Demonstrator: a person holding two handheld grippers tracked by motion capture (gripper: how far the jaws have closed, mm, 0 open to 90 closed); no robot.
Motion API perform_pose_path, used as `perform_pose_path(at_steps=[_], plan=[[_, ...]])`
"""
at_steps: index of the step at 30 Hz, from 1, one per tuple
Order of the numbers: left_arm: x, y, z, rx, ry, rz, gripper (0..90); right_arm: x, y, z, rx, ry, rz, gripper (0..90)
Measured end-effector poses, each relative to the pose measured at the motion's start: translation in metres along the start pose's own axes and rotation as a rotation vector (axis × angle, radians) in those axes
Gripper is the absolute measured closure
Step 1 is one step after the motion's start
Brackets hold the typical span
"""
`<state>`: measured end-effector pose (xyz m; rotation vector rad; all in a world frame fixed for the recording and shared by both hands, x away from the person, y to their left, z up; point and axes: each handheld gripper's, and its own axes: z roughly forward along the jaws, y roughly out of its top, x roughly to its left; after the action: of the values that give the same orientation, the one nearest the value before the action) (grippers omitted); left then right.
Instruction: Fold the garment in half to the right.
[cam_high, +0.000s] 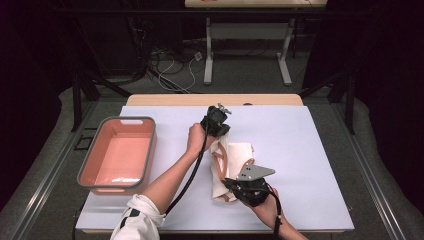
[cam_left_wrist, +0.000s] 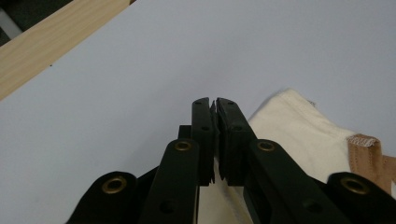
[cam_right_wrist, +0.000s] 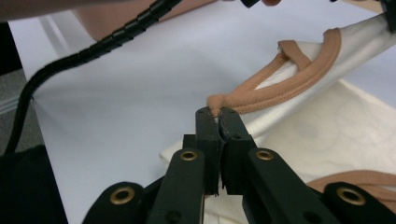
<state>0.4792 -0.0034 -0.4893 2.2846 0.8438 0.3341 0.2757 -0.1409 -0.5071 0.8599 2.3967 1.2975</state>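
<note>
- Cream cloth with tan trim, a small garment (cam_high: 231, 165), lies near the middle of the bench (cam_high: 310, 150), on its white cover, partly doubled over itself.
- Left claw (cam_high: 218, 131) sits at the garment's far end. In the left gripper view its jaws are clenched together with cream fabric (cam_left_wrist: 299, 135) running under and between them, so it seems to be pinching that far edge; how much cloth is caught there cannot be told.
- Right claw (cam_right_wrist: 218, 114) is clenched on the tan edging (cam_right_wrist: 280, 91) at the near end, the trim bunching into a small knot right at the jaw tips. In the high view it (cam_high: 231, 186) sits at the garment's near corner.
- With one end pinched by each claw, the stretch between them is pulled into a taut ridge that stands off the lower layer, as the right gripper view shows. Holding opposite ends likely keeps the fabric straight so a fold lands evenly.
- Both hands reach in from the near side, the left forearm crossing the bench and its black cable (cam_right_wrist: 93, 44) trailing back beside it.
- Well apart to the left stands a pink tub (cam_high: 90, 167) with a grey rim, empty, probably where the folded piece is meant to go.
</note>
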Motion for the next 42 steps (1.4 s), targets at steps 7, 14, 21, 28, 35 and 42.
perform_pose_path(at_steps=[7,14,21,28,35,42], plan=[[-0.006,-0.003,0.014,0.011,-0.019,-0.008,86.3,-0.001,-0.009,0.002,0.045,-0.024,-0.011,88.2],[-0.01,-0.009,0.028,0.018,-0.027,-0.022,85.8,-0.004,-0.017,0.003,0.091,-0.037,-0.015,88.1],[-0.012,-0.014,0.033,0.023,-0.029,-0.037,53.4,-0.009,-0.025,0.007,0.148,-0.039,-0.008,87.0],[-0.014,-0.026,0.012,-0.029,-0.018,-0.042,29.5,-0.012,-0.025,0.01,0.185,-0.01,-0.006,69.6],[-0.013,-0.043,-0.012,-0.055,-0.009,-0.032,22.5,-0.018,-0.02,0.007,0.19,0.01,0.028,38.5],[-0.015,-0.068,-0.034,-0.069,0.009,-0.029,14.8,-0.023,-0.016,0.0,0.174,0.032,0.038,20.0]])
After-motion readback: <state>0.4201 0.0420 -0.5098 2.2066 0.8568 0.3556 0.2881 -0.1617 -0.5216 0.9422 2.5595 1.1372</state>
